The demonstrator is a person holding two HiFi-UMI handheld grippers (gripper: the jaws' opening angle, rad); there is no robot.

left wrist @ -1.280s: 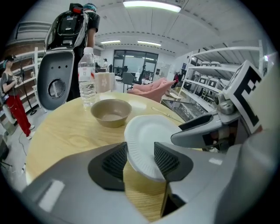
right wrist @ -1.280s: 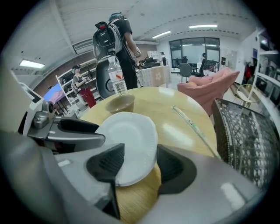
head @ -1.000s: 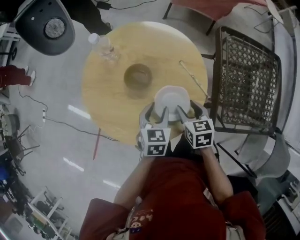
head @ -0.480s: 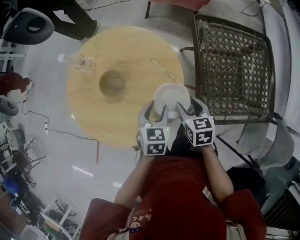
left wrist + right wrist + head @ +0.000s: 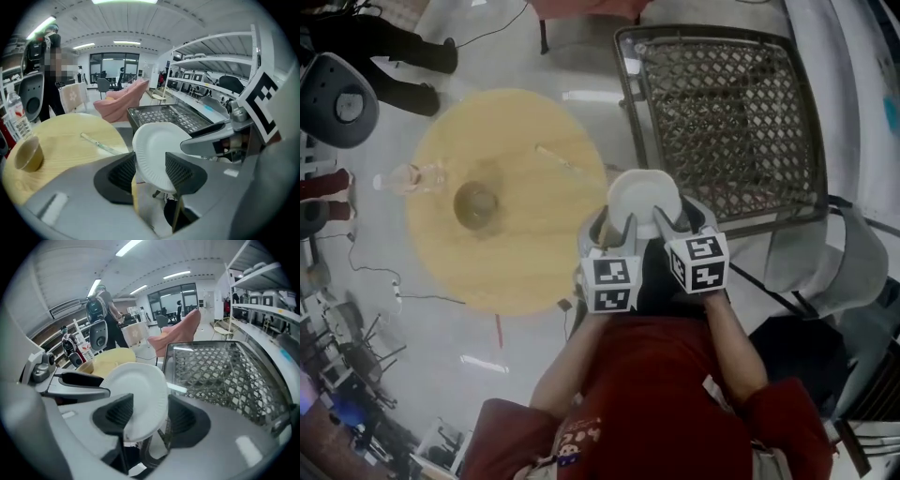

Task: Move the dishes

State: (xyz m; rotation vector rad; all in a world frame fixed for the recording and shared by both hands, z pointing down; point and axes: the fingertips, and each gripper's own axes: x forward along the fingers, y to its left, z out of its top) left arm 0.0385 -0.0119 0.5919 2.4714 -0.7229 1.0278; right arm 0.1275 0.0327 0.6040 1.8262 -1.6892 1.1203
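- Pale floor lies below, with the round wooden table (image 5: 487, 244) on the left and a wire rack (image 5: 722, 112) at the far right.
- I hold the white plate (image 5: 643, 197) in the air between them, touching neither.
- My left tongs (image 5: 614, 225) pinch its near-left rim, and my right tongs (image 5: 682, 220) pinch its near-right rim.
- I judge this to be the carry step: the plate is lifted and not yet set down.
- Next, I reckon, comes bringing it level over the rack, lowering it flat and loosening both tongs together.
- A cup (image 5: 475, 203) waits on the table.
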